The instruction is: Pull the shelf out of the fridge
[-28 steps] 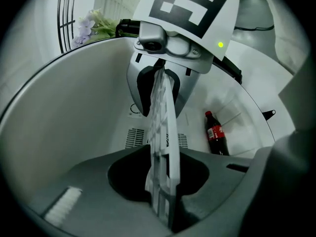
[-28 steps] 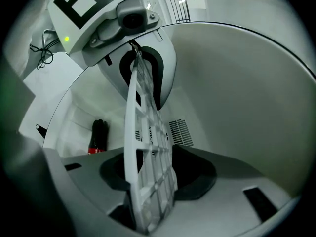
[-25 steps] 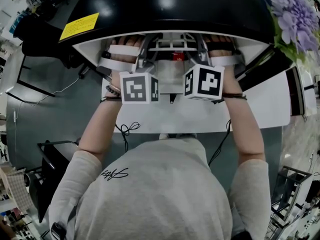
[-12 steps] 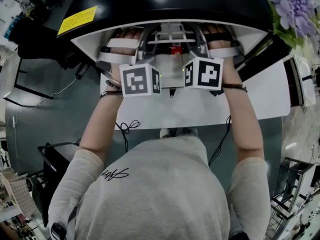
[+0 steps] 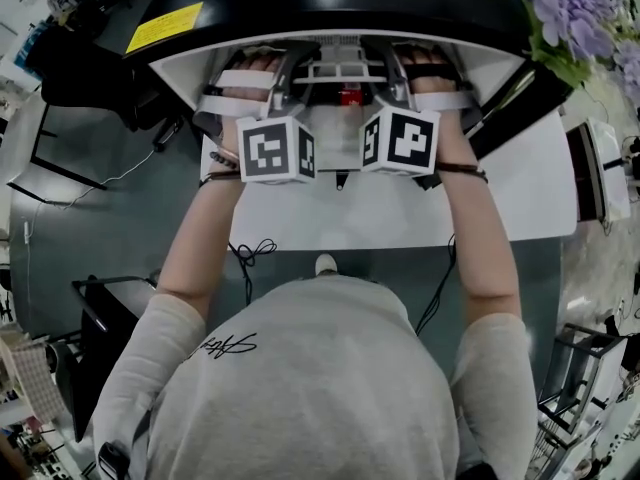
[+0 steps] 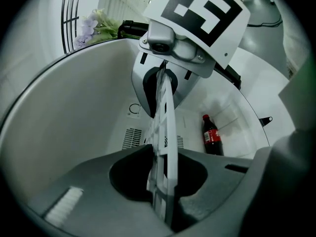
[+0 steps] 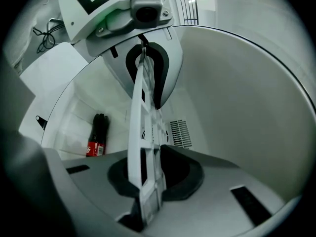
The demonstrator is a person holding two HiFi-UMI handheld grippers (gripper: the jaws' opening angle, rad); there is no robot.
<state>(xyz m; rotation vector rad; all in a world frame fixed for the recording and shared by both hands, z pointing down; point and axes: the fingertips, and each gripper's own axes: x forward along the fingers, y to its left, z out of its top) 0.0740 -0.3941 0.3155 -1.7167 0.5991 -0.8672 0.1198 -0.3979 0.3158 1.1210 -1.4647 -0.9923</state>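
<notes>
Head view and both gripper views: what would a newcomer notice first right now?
The white shelf stands out, seen edge-on inside the fridge, with the left gripper clamped on it and the right gripper, whose jaws have just been closing, pressed on it too. Next comes the lone cola bottle standing at the back of the fridge, and the purple flowers at the head view's upper right, beside the fridge's black top.

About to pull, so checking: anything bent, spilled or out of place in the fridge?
Nothing stands out. The white shelf looks unbroken, and the cola bottle sits apart from it inside the fridge, with nothing spilled.
</notes>
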